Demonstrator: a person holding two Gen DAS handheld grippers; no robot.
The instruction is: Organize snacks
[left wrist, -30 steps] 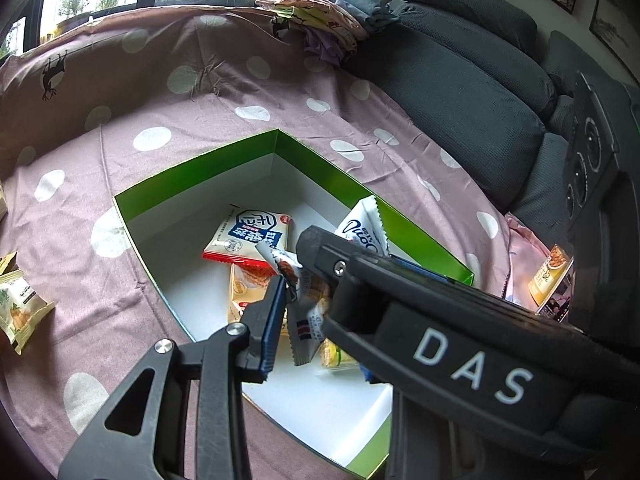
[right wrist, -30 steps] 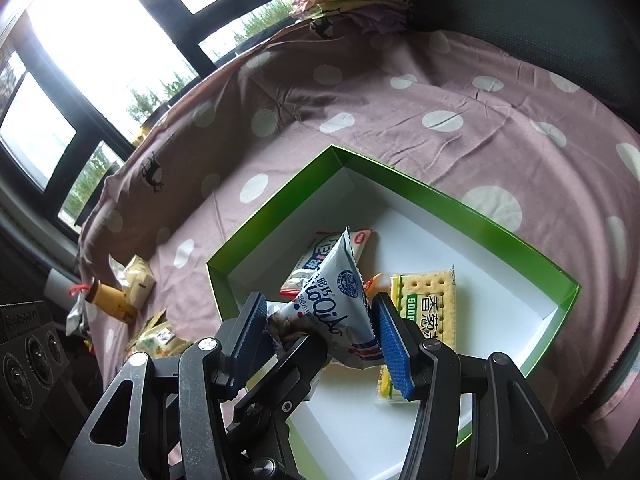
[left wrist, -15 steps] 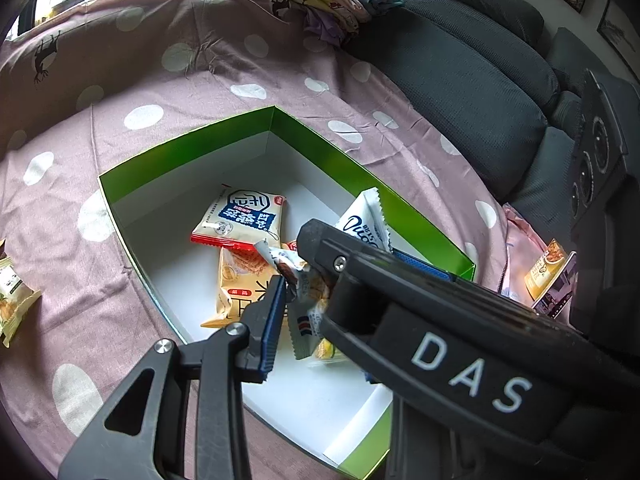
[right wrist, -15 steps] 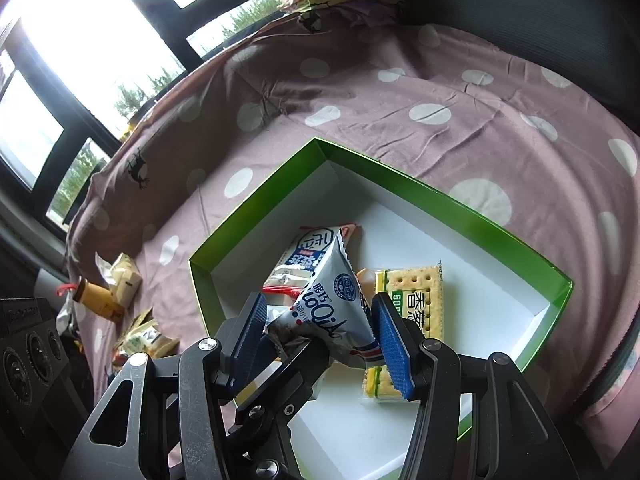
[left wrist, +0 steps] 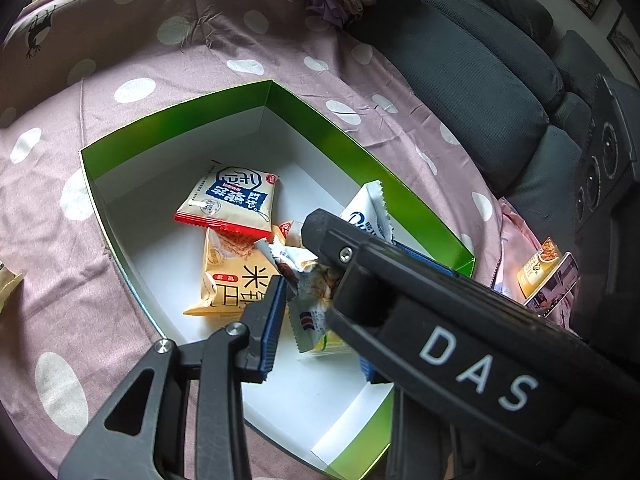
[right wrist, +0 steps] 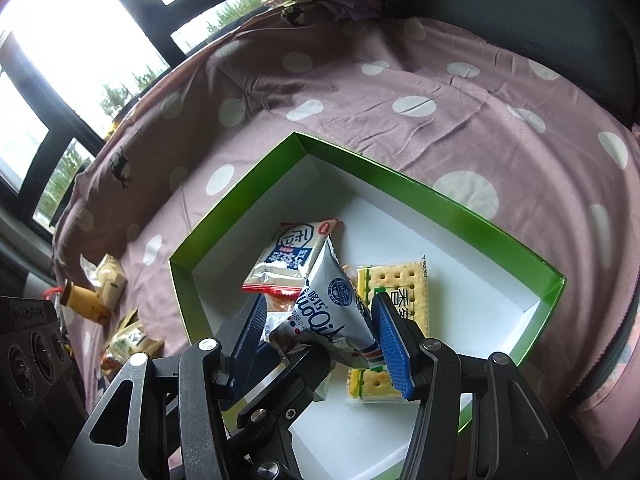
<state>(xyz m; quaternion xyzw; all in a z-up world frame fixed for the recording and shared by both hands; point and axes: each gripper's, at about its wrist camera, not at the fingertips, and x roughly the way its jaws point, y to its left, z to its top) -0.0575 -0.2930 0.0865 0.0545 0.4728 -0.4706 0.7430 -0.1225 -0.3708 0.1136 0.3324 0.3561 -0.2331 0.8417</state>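
1. A shallow green box [right wrist: 448, 204] with a white floor is shown resting on a mauve polka-dot cloth [right wrist: 440, 80]; one corner is directed away from both cameras.
2. In the right wrist view, the right gripper [right wrist: 320, 332] is seen with its blue-padded jaws closed on a white-and-blue pouch [right wrist: 332, 312]. The pouch is held above the box floor, its long axis tilted, with the pointed sealed end directed up and away from the camera toward the far corner.
3. In the left wrist view, the left gripper [left wrist: 304, 292] is seen over the box. A small crumpled wrapper [left wrist: 308, 300], white with brown and blue print, is held between the jaws; the right-hand jaw is largely covered by the other gripper's body marked "DAS", so the grip is judged probable rather than certain.
4. A red-edged white packet [left wrist: 230, 204] is laid flat on the box floor, its long axis running roughly across the view.
5. An orange packet [left wrist: 232, 276] is laid just beside it, partly under its red edge.
6. A clear-wrapped cracker pack [right wrist: 394, 292] with green print is laid flat, its long axis running toward the camera, partly behind the right jaw.
7. Several loose snacks [right wrist: 108, 280] are scattered on the cloth left of the box.
8. A dark grey sofa back [left wrist: 472, 80] is shown behind the cloth.
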